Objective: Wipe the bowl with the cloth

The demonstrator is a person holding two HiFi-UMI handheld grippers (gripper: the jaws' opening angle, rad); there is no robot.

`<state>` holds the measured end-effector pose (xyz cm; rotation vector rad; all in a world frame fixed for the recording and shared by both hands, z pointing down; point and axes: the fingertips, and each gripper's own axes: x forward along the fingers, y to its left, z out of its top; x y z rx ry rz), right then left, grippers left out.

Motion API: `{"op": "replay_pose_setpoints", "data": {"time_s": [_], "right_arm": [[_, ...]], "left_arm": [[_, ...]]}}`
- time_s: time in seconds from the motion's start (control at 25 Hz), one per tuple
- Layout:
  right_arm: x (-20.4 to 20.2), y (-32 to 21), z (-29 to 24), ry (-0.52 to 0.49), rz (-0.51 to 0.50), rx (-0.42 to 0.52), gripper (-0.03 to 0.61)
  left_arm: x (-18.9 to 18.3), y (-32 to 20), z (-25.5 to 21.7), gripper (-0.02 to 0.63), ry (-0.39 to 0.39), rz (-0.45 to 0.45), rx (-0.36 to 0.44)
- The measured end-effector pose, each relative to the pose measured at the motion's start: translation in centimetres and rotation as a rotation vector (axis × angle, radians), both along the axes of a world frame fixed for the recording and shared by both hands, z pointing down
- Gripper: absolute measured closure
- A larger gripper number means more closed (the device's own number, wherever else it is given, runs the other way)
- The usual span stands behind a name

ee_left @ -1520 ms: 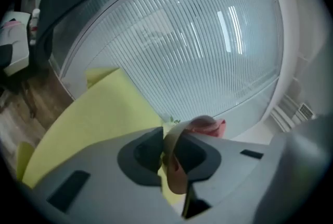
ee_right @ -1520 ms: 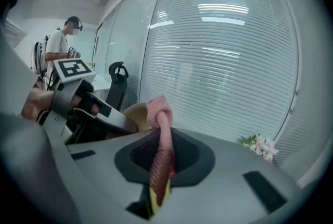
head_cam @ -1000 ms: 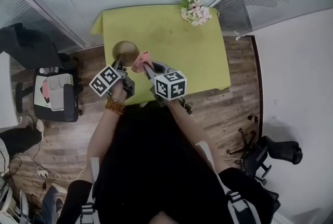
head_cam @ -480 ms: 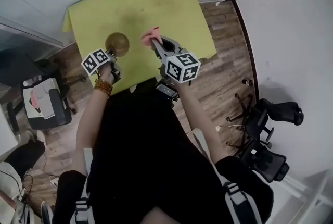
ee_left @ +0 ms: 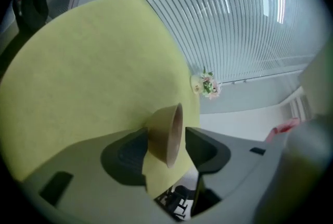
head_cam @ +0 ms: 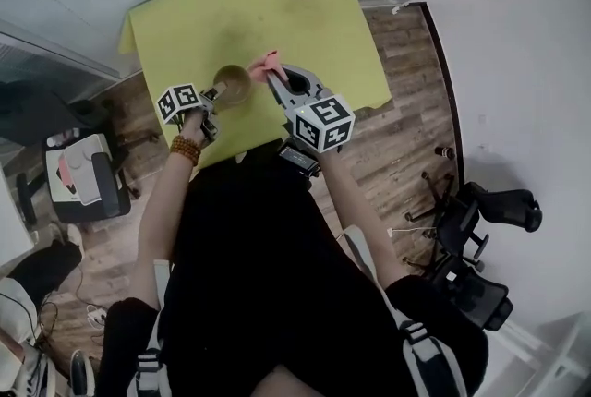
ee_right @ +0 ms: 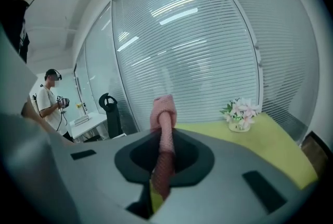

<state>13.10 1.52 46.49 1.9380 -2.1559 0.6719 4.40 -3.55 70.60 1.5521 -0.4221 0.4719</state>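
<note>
Jaws on the left gripper have just been opening, loose astride the bowl (stiff, likely slick: take the rim); the right gripper pinches the limp cloth.

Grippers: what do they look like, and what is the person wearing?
Both the left gripper and the right gripper are grey with dark pads, each bearing a white cube of black square markers. The person wears black clothes and a brown bead bracelet on the left wrist.
</note>
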Motion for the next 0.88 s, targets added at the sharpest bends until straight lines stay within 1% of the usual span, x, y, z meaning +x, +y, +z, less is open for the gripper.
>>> {"op": "replay_pose_setpoints", "data": {"time_s": [0.08, 0.16, 0.24, 0.32, 0.36, 0.4, 0.48, 0.56, 0.64, 0.68, 0.76, 0.8, 0.84, 0.88], "right_arm": [[-0.3, -0.4, -0.2, 0.009, -0.018, 0.005, 0.557], [-0.8, -1.0, -0.5, 0.016, -0.04, 0.015, 0.555], [-1.2, -1.7, -0.9, 0.017, -0.056, 0.03, 0.555], [-2.0, -2.5, -1.5, 0.009, -0.078, 0.061, 0.555], [-2.6, -3.0, -1.8, 0.003, -0.096, 0.084, 0.555], [-3.3, -3.4, -2.2, 0.0, -0.115, 0.107, 0.554], [-4.5, -4.2, -2.9, 0.018, -0.145, 0.148, 0.554], [-5.4, -4.7, -3.8, 0.072, -0.152, 0.188, 0.554], [-5.9, -4.9, -4.7, 0.144, -0.129, 0.229, 0.554], [-6.2, -5.1, -5.0, 0.179, -0.114, 0.241, 0.554], [-6.7, -5.4, -5.3, 0.232, -0.095, 0.247, 0.554], [-6.8, -5.4, -5.3, 0.243, -0.092, 0.244, 0.555], [-6.9, -5.4, -5.2, 0.246, -0.092, 0.239, 0.555], [-7.0, -5.3, -5.1, 0.245, -0.093, 0.234, 0.555]], "left_arm": [[-1.2, 0.9, -1.0, 0.388, 0.064, 0.017, -0.023], [-3.6, 1.2, -2.2, 0.388, 0.08, 0.007, -0.007], [-6.1, 0.6, -3.7, 0.388, 0.072, -0.019, 0.042], [-8.1, -0.6, -6.1, 0.391, 0.078, -0.053, 0.119], [-8.7, -1.4, -7.7, 0.394, 0.086, -0.066, 0.179], [-9.2, -2.2, -9.7, 0.398, 0.093, -0.074, 0.256], [-9.6, -3.7, -14.1, 0.422, 0.092, -0.069, 0.454], [-9.2, -4.4, -18.5, 0.461, 0.092, -0.051, 0.654], [-8.8, -4.6, -22.4, 0.523, 0.085, -0.05, 0.842], [-8.8, -4.8, -23.8, 0.555, 0.057, -0.052, 0.94], [-8.9, -5.4, -25.5, 0.579, -0.047, -0.042, 1.125], [-8.8, -5.5, -25.7, 0.583, -0.096, -0.03, 1.186], [-8.5, -5.4, -25.8, 0.584, -0.123, -0.015, 1.217], [-8.2, -5.1, -25.6, 0.584, -0.127, -0.003, 1.218]]}}
